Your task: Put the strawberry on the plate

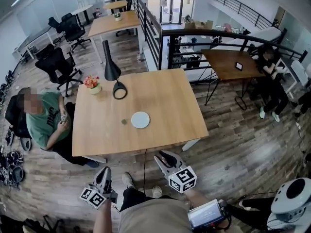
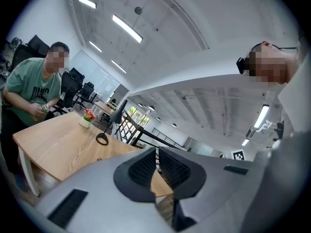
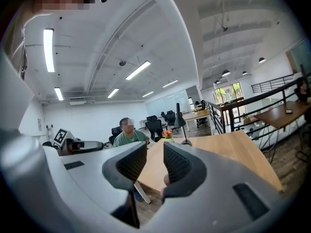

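Lying on the wooden table just left of the white plate is a small dark speck, apart from the plate's rim. It is too small to tell whether it is the strawberry. The plate sits near the middle of the table, bare. Farther back, towards the table's far left corner, stand a black desk lamp and a small pot of flowers. A person in a green shirt sits at the table's left side. Both grippers hang off the near edge, over the plank floor and well apart from the plate. The left gripper has its jaws drawn together with nothing between them. The right gripper is likewise closed and empty, pointing towards the table.
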